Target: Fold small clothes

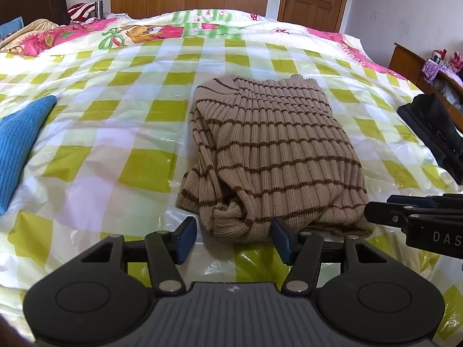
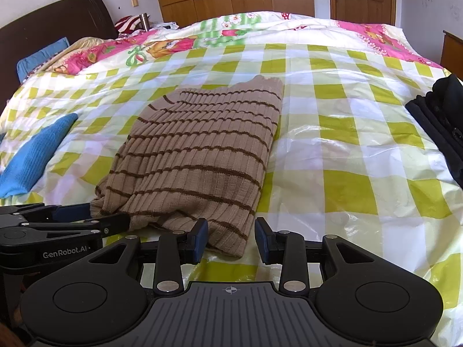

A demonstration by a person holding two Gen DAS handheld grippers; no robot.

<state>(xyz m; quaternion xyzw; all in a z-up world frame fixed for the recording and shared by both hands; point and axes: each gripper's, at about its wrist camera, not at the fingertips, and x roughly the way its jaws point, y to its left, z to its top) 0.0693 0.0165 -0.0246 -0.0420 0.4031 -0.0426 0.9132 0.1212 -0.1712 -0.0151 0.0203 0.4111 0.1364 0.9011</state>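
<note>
The left gripper (image 1: 233, 238) is nearest, its blue pads (image 1: 185, 238) spread wide on either side of the near hem of the sweater (image 1: 272, 156), not pressing it. The right gripper (image 2: 231, 241) has a narrower gap, with the near right corner of the cloth between its pads, and it does not seem to pinch it. The sweater lies folded in a thick bundle in the middle of the bed, on a glossy yellow-checked plastic sheet (image 1: 139, 150). It is a ribbed beige knit with thin brown stripes: soft, limp, probably light, and it will sag and stretch when lifted. I think the best hold is the two near corners, through all layers. Farther off lie a blue knit (image 1: 20, 144) and a black garment (image 1: 434, 127).
</note>
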